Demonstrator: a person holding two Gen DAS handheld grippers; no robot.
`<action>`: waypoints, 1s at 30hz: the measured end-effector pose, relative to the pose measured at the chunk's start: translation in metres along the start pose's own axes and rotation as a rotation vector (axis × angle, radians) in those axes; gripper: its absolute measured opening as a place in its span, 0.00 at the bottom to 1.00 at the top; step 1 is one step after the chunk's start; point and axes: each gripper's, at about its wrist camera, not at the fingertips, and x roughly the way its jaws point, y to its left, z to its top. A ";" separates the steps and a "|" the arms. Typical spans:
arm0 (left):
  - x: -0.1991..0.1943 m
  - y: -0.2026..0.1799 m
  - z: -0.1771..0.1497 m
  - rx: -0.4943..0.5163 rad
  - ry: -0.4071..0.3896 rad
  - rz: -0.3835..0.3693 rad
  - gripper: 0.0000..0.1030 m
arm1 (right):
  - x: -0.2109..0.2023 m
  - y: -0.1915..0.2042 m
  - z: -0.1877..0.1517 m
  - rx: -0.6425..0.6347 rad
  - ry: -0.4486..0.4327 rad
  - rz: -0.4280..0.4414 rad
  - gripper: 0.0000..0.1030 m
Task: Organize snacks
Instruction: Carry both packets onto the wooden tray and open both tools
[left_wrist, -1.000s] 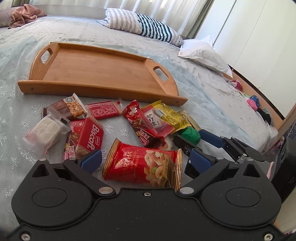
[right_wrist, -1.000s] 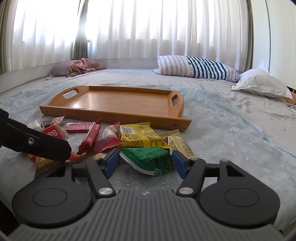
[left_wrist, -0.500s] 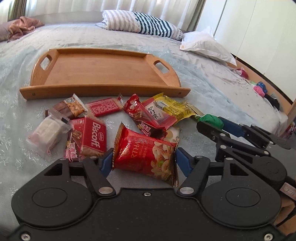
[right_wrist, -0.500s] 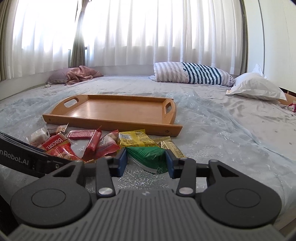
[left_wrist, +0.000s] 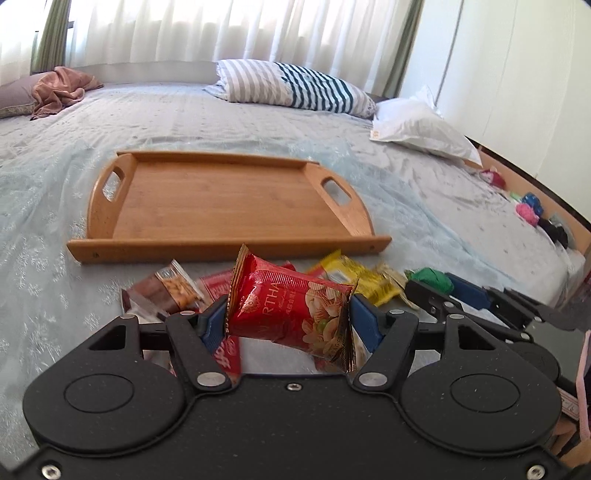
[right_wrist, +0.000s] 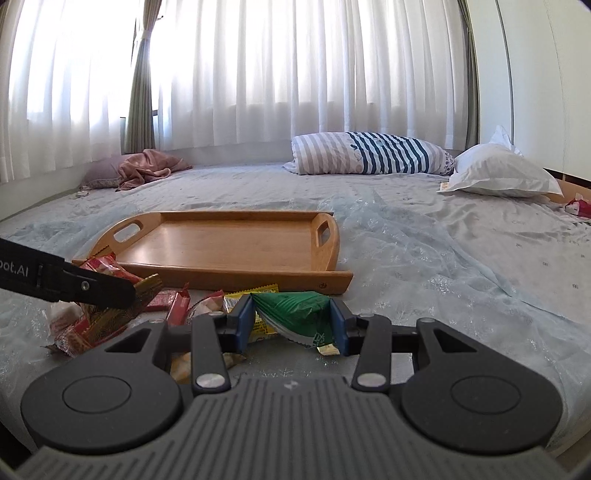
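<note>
Wooden tray (left_wrist: 221, 199), one, on the bed (left_wrist: 424, 206), snack pile (left_wrist: 354, 280) just before it. Left gripper (left_wrist: 288, 321) clamping one red packet (left_wrist: 291, 314), lifted above pile. Right gripper (right_wrist: 291, 319) clamping one green packet (right_wrist: 295, 310).

A bed (right_wrist: 443, 258) is lit through white curtains (right_wrist: 295, 74); a striped pillow (right_wrist: 369, 158) and white pillow (right_wrist: 498, 173) are seen.
</note>
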 end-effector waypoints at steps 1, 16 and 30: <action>0.002 0.003 0.004 -0.011 -0.003 0.002 0.65 | 0.002 0.000 0.001 0.003 0.000 0.002 0.46; 0.057 0.042 0.069 -0.147 0.023 0.043 0.65 | 0.056 -0.005 0.042 -0.097 -0.008 0.086 0.47; 0.121 0.055 0.101 -0.219 0.081 0.110 0.65 | 0.119 0.003 0.062 -0.191 0.045 0.138 0.47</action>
